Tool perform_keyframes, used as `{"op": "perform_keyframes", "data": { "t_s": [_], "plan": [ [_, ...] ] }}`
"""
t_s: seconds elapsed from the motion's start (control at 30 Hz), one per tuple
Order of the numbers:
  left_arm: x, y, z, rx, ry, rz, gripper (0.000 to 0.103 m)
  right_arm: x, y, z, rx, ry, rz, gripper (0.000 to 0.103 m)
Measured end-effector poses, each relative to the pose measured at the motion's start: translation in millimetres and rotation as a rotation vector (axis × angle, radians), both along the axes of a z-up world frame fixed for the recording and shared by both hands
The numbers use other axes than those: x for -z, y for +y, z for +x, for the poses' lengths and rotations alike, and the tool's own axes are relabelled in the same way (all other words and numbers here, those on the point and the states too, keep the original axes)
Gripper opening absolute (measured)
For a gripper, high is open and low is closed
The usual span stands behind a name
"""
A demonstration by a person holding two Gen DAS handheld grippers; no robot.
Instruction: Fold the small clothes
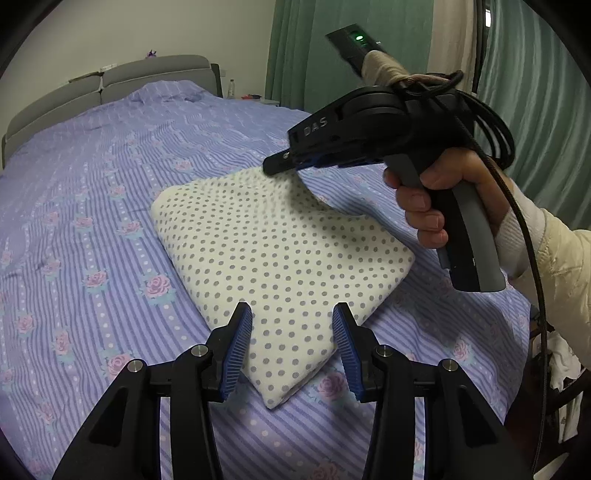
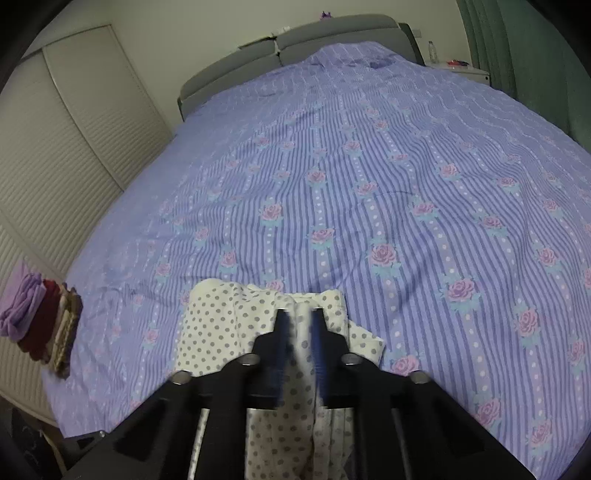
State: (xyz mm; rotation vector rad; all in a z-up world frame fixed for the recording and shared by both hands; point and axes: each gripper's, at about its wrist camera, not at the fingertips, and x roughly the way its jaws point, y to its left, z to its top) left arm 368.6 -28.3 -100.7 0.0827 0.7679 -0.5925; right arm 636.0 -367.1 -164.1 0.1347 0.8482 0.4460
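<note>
A bed [image 2: 369, 166] covered in a lilac striped, rose-printed bedspread [image 1: 92, 206] is seen in a room with green curtains [image 1: 351, 22], a grey headboard [image 1: 110, 79] and louvred wardrobe doors [image 2: 55, 147]. A cream, grey-dotted garment [image 1: 273, 258] is laid folded on the spread, its long axis running diagonally, one corner pointed toward the left gripper [image 1: 291, 350], whose jaws are held spread and empty. Its far edge is pinched and lifted by the right gripper [image 1: 284, 164]. Folded clothes [image 2: 40, 317] are stacked at the bed's edge.
</note>
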Motion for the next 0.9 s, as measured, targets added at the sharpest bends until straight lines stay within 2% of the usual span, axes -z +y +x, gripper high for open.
{"op": "perform_keyframes", "data": {
  "t_s": [0.13, 0.27, 0.3, 0.33, 0.4, 0.47, 0.53, 0.63, 0.73, 0.83, 0.9],
  "plan": [
    [1.8, 2.1, 1.1, 0.005, -0.001, 0.005, 0.045, -6.6, -4.3, -9.0, 0.022, -0.058, -0.022, 0.008],
    [1.3, -0.9, 2.0, 0.006, 0.002, 0.023, 0.049, -1.2, -7.3, -4.0, 0.029, -0.022, -0.031, 0.010],
    [0.9, -0.2, 0.1, 0.007, 0.004, 0.025, 0.052, 0.7, -11.3, -5.8, 0.044, -0.006, -0.016, 0.017],
    [-0.4, 1.3, -2.2, 0.005, 0.006, 0.033, 0.053, 0.3, -15.3, -9.2, 0.069, -0.007, -0.018, 0.031],
    [-5.9, 6.1, -9.3, 0.001, 0.000, 0.037, 0.054, -5.9, -25.1, -27.2, 0.133, -0.042, -0.028, 0.044],
    [-14.3, 14.3, -19.0, -0.016, -0.017, 0.031, 0.059, -15.2, -34.7, -53.7, 0.173, -0.092, -0.025, 0.050],
    [-24.9, 24.1, -28.1, -0.050, -0.046, 0.041, 0.061, -22.2, -42.6, -80.2, 0.218, -0.127, -0.015, 0.073],
    [-40.9, 37.9, -38.0, -0.112, -0.083, 0.069, 0.068, -29.9, -51.3, -132.3, 0.281, -0.212, 0.020, 0.087],
    [-56.4, 52.7, -47.1, -0.172, -0.087, 0.040, 0.073, -24.6, -50.8, -168.6, 0.334, -0.234, 0.039, 0.093],
    [-63.2, 67.9, -49.3, -0.200, -0.089, -0.011, 0.079, -4.3, -46.3, -187.4, 0.332, -0.196, 0.121, 0.093],
    [-64.3, 72.9, -52.8, -0.211, -0.094, -0.013, 0.080, 15.6, -43.6, -190.2, 0.354, -0.132, 0.198, 0.093]
  ]
}}
